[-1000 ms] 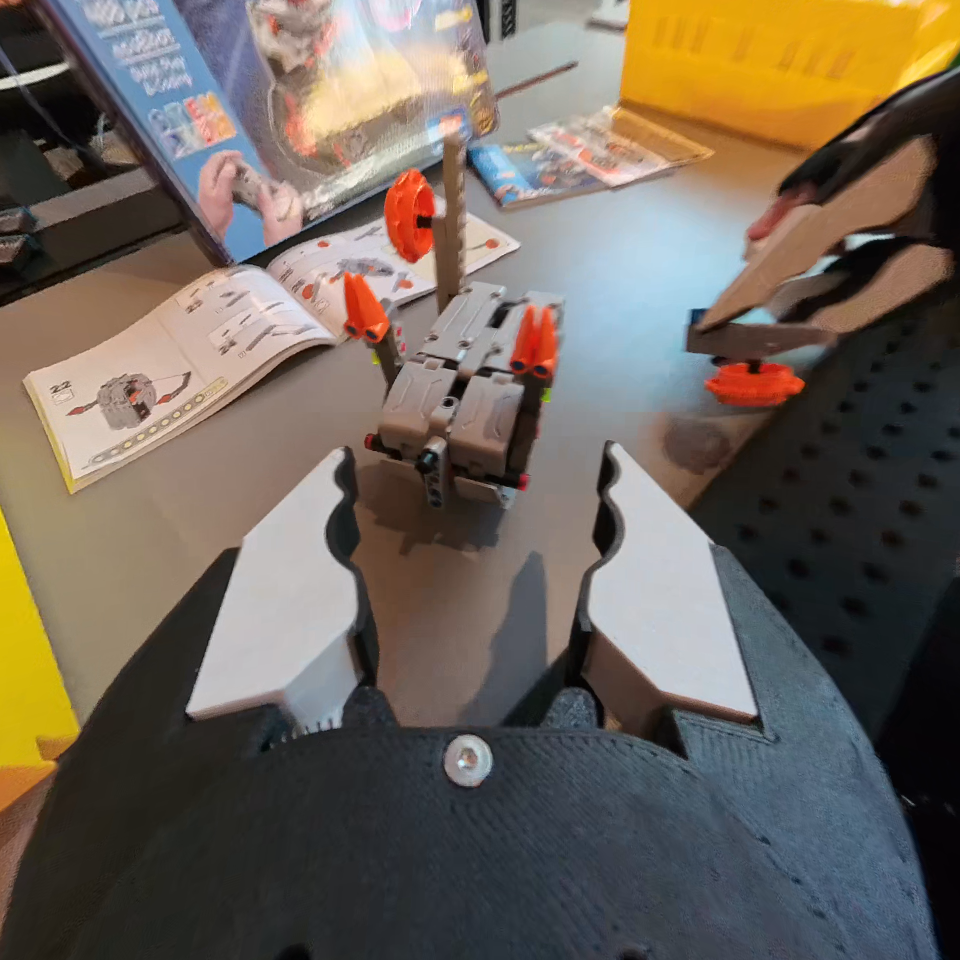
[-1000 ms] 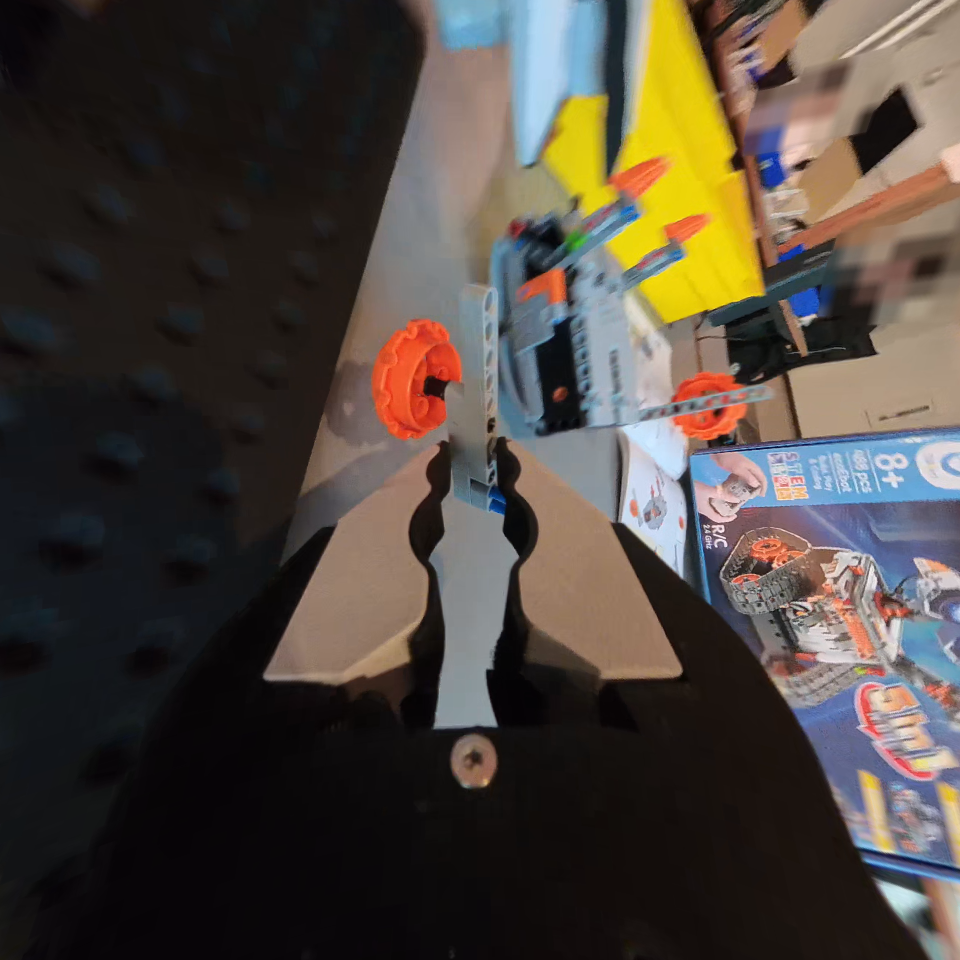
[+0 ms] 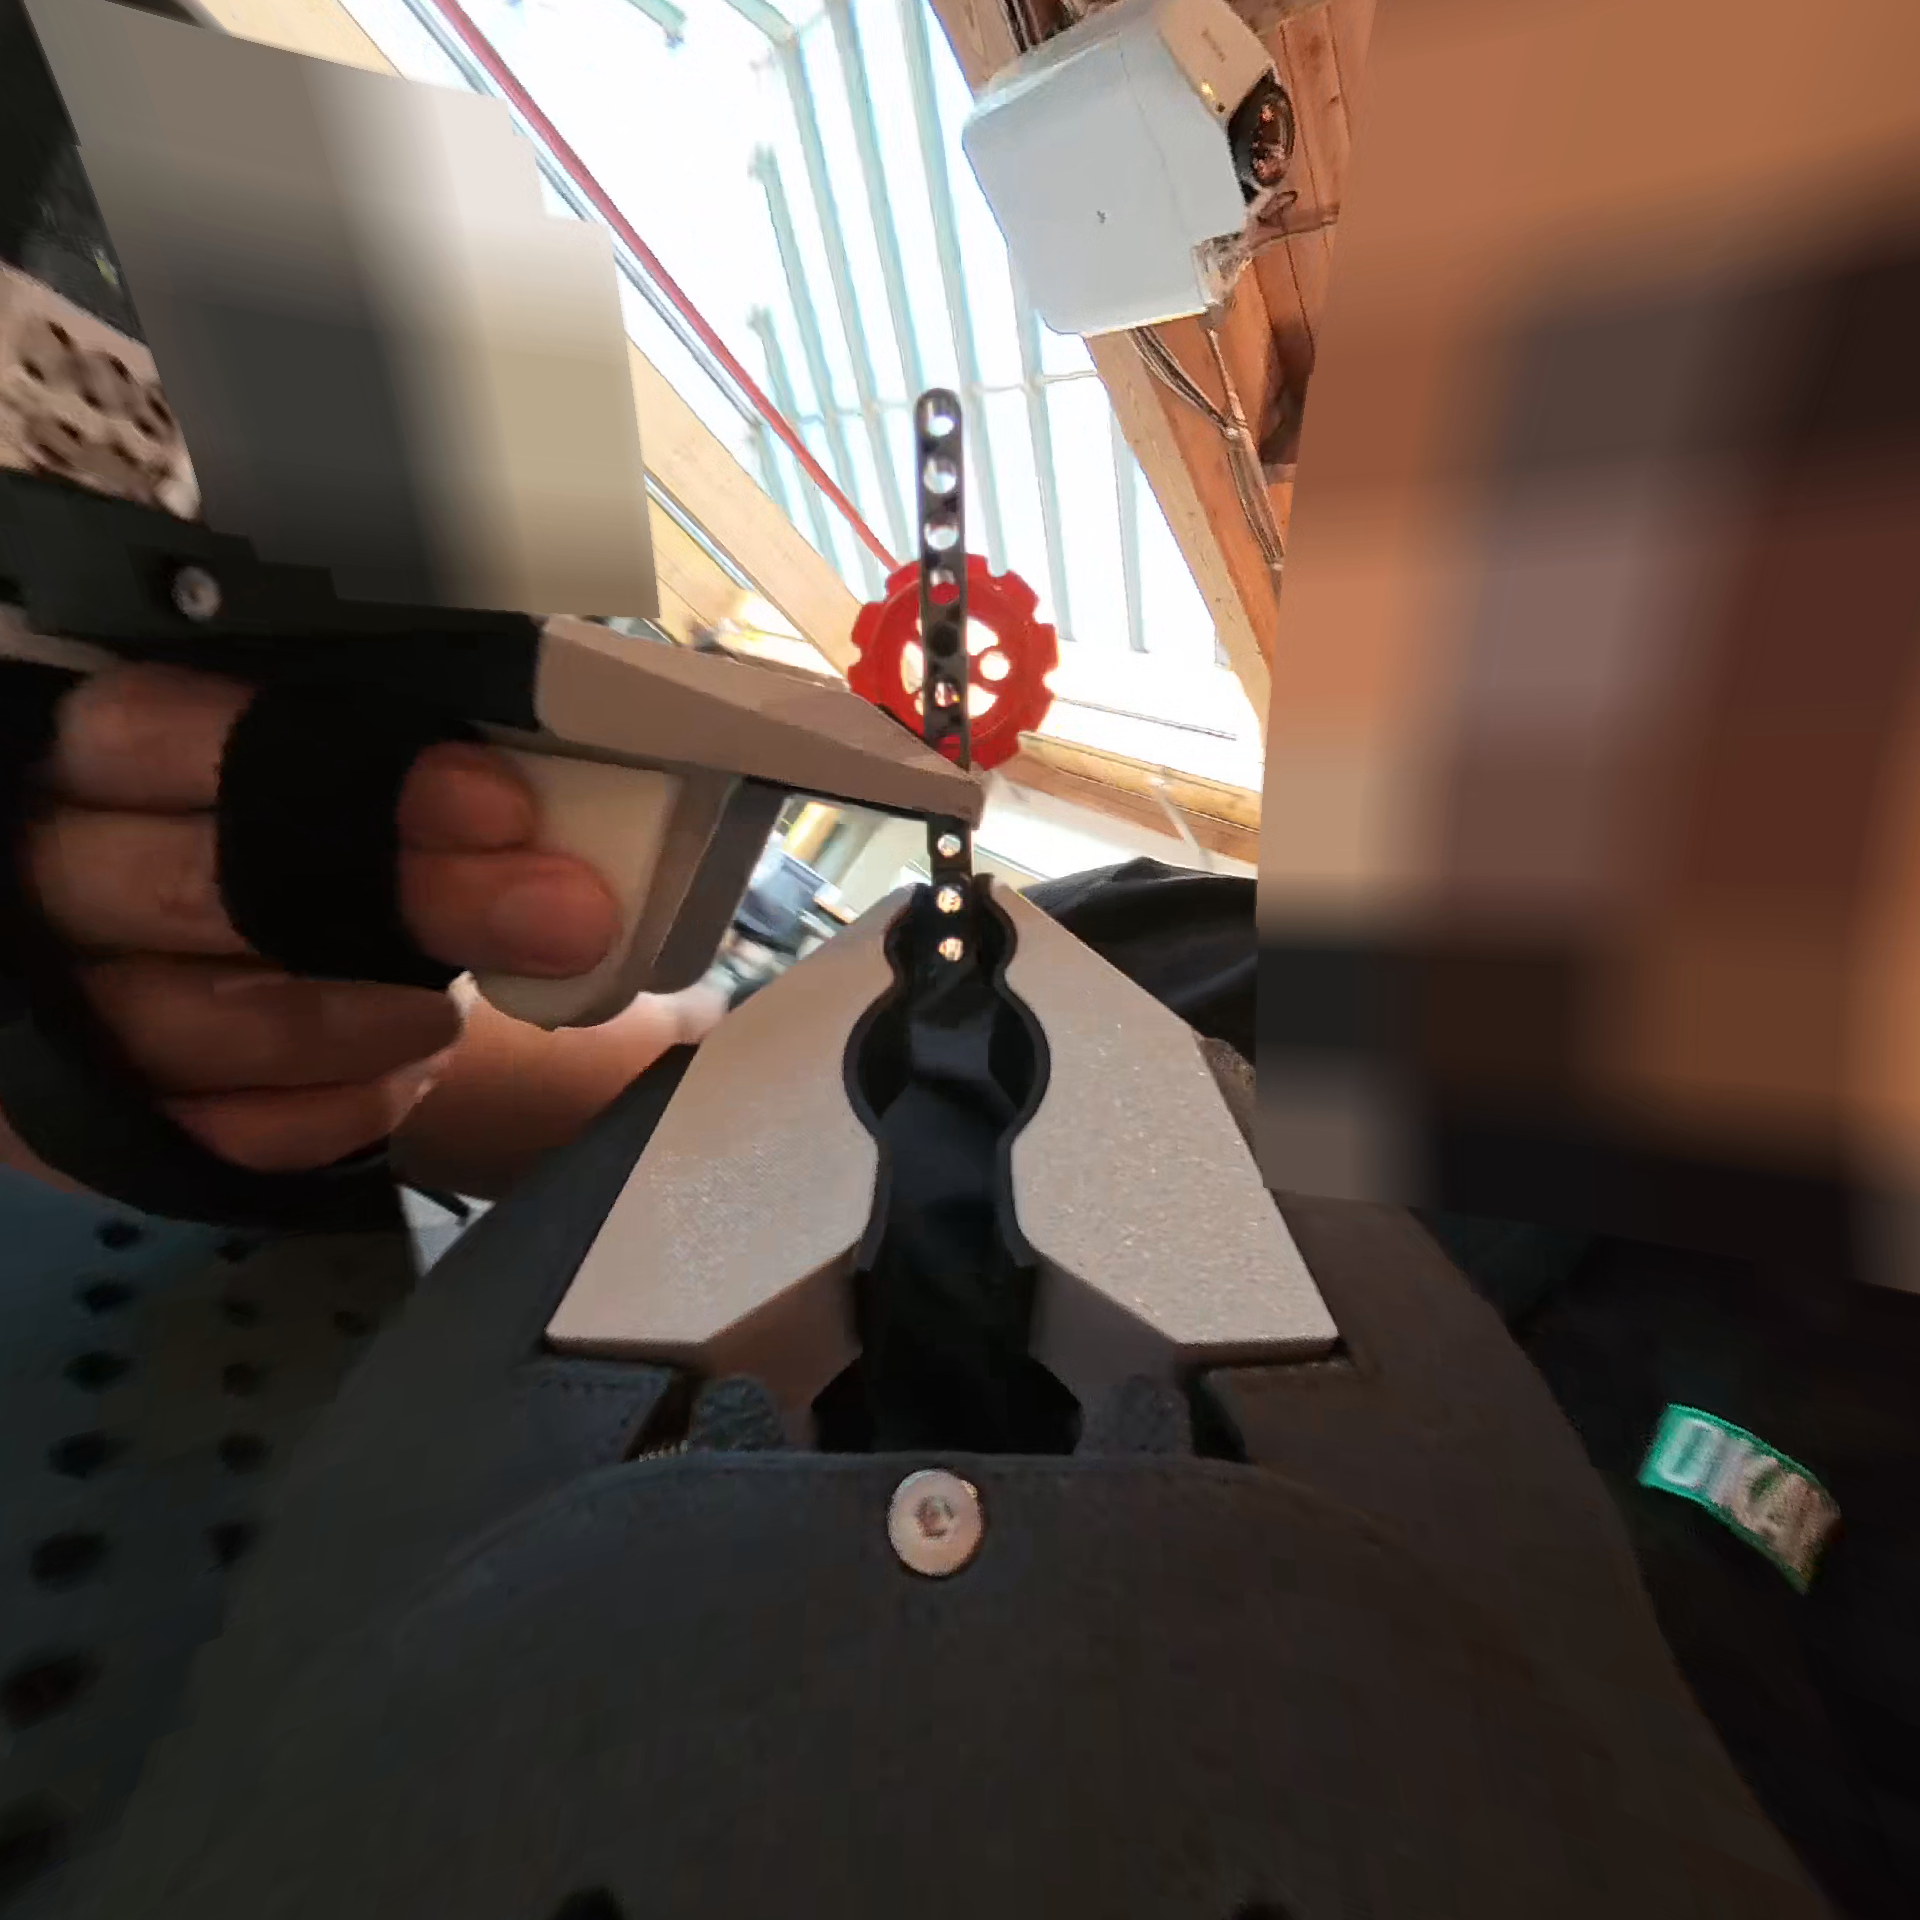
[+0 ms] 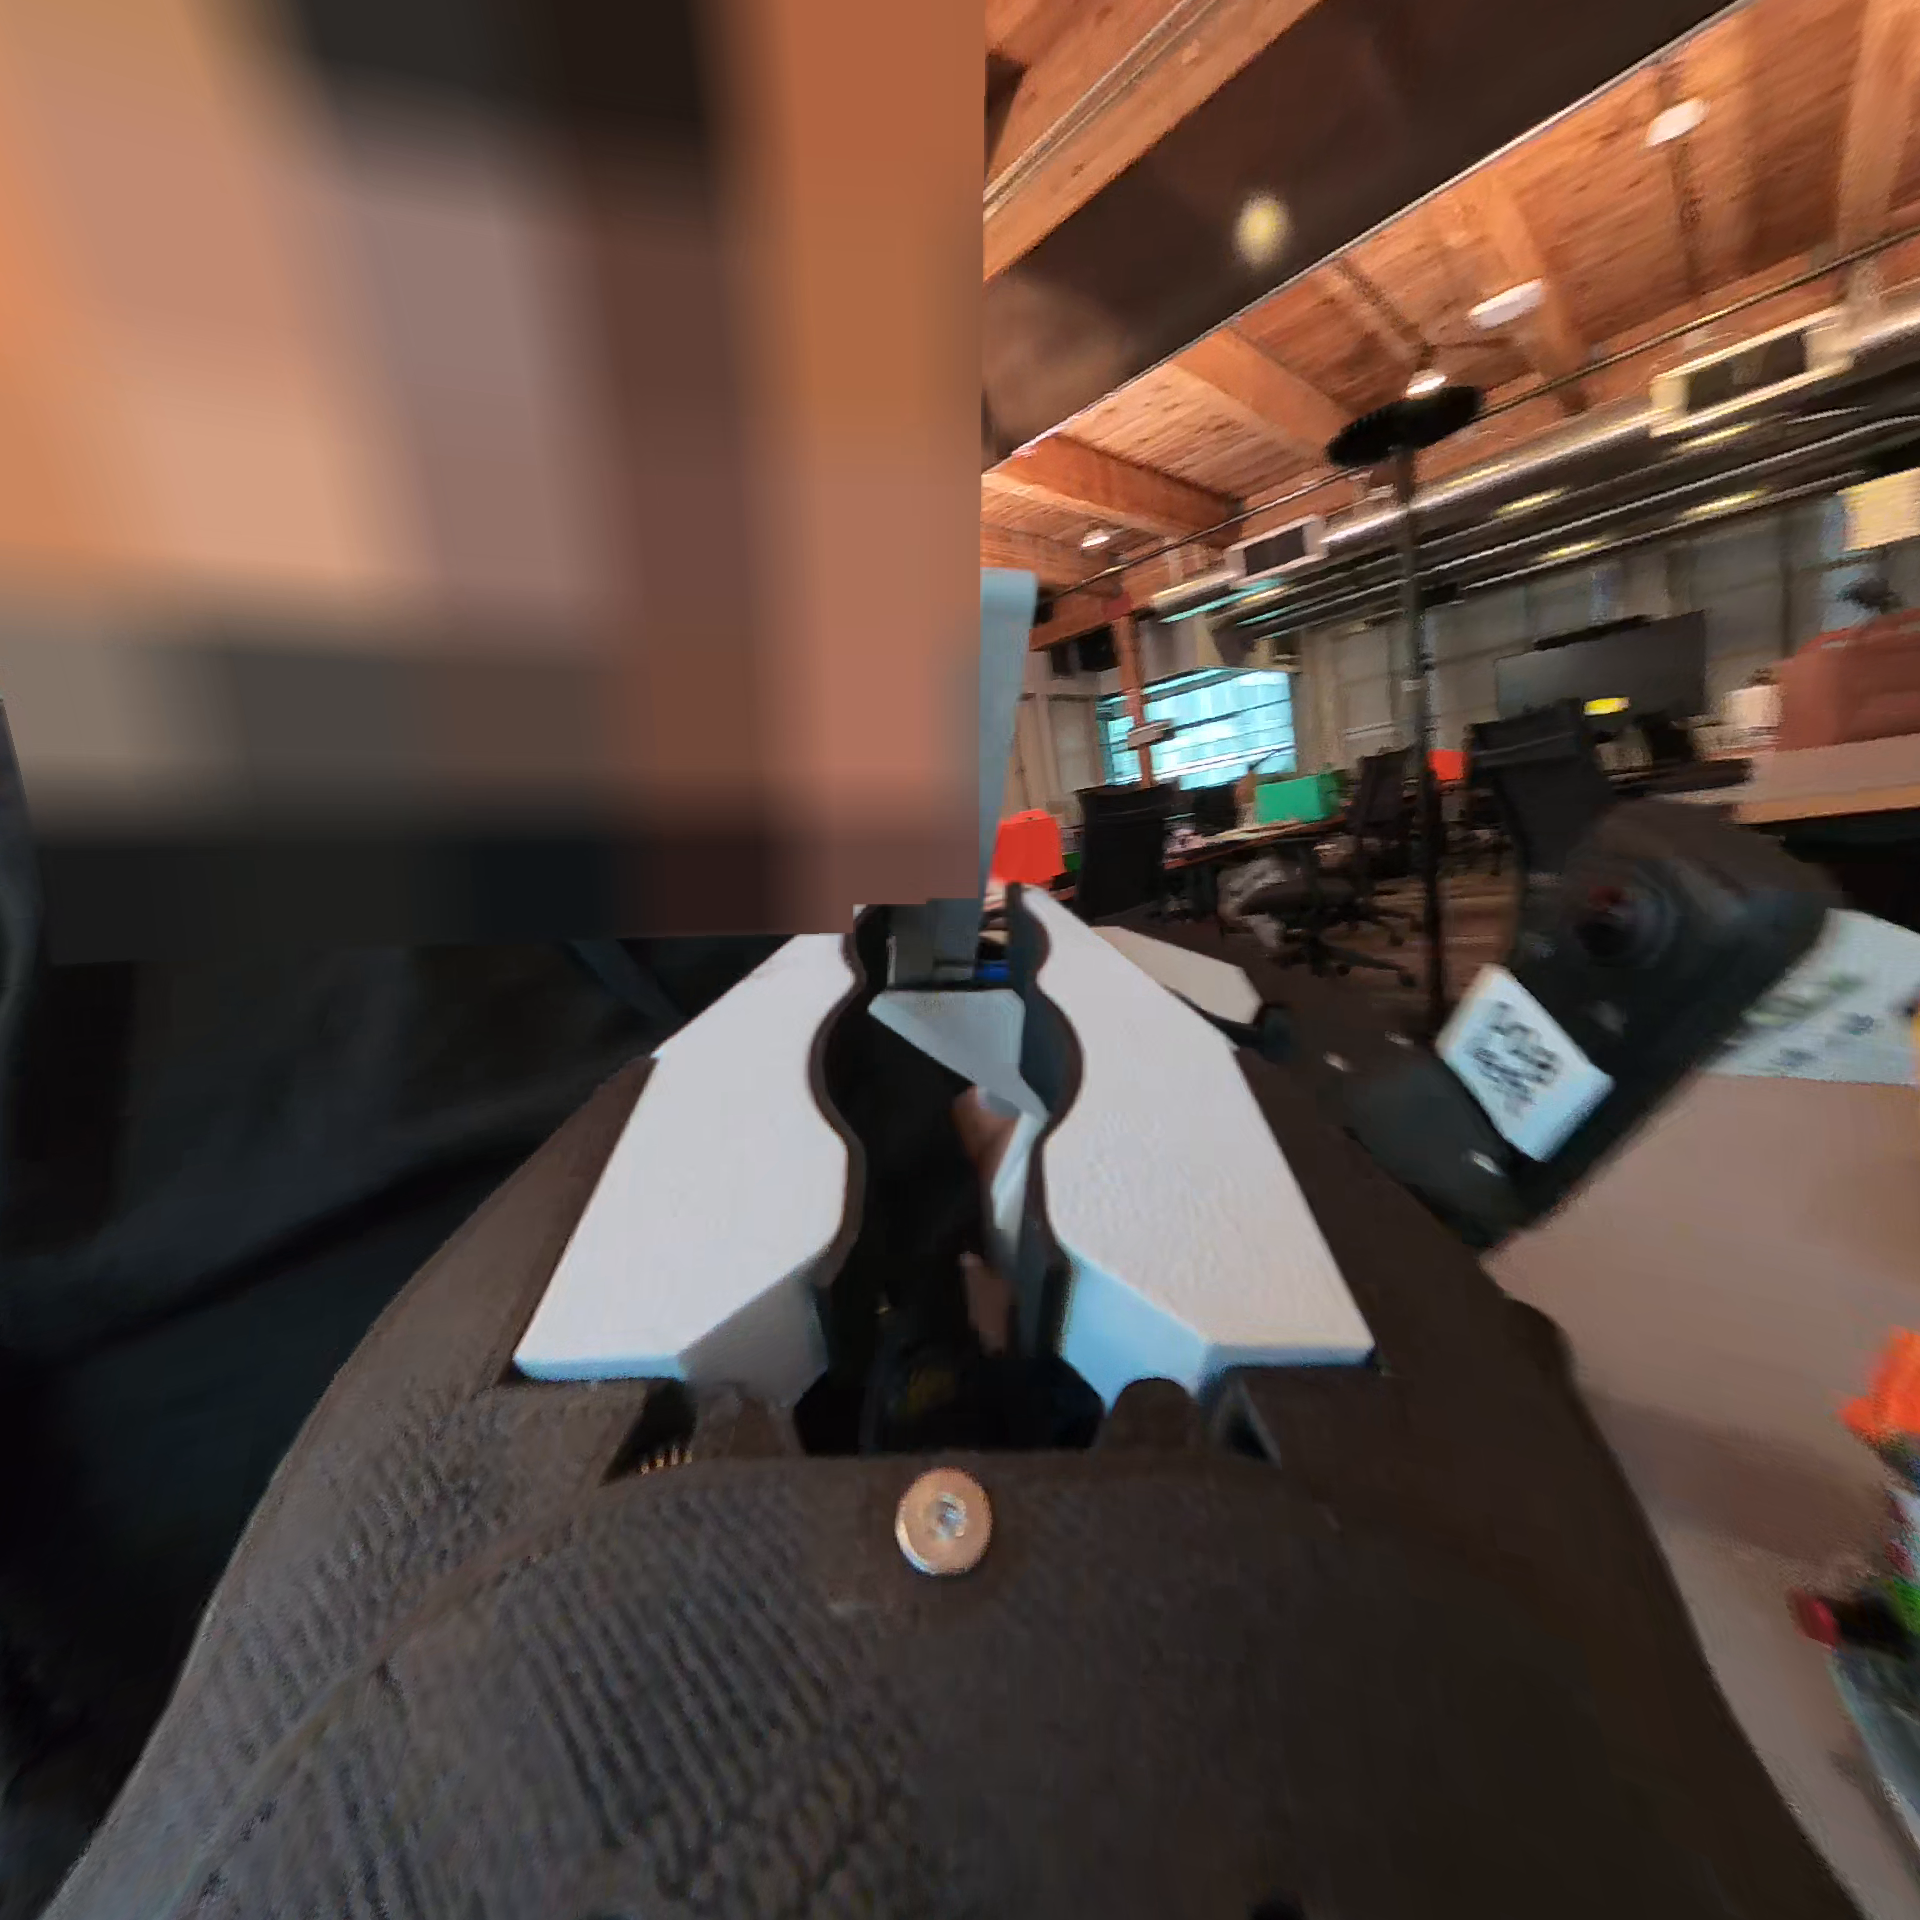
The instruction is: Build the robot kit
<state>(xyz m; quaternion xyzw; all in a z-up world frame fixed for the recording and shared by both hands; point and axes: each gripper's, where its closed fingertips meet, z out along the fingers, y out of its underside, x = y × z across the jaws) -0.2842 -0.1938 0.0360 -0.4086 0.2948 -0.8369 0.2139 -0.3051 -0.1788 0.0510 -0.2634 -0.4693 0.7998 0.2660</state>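
Left wrist view shows the left gripper (image 3: pixel 951 914) tipped up toward the ceiling. Its 2 grey fingers (image 3: pixel 1132 1091) are pressed close and pinch the bottom end of a thin beam with holes (image 3: pixel 943 499). The beam stands straight up, with its long side going from the finger tips toward the bright window (image 3: pixel 894 260). A red gear wheel (image 3: pixel 1003 665) sits on the beam, just above the finger tips.

The right gripper (image 3: pixel 961 784) reaches in from the left side of the beam, held by a hand (image 3: pixel 270 883). Its fingers touch the beam just below the red wheel. A white box (image 3: pixel 1117 177) hangs high up, to the right of the beam.

Right wrist view shows the right gripper (image 4: pixel 951 951) with its 2 white fingers (image 4: pixel 1174 1174) close together, pinching a grey bar (image 4: pixel 1003 707) that points up. The other gripper's camera (image 4: pixel 1621 925) sits off to the right of the bar, above the brown counter (image 4: pixel 1621 1382).
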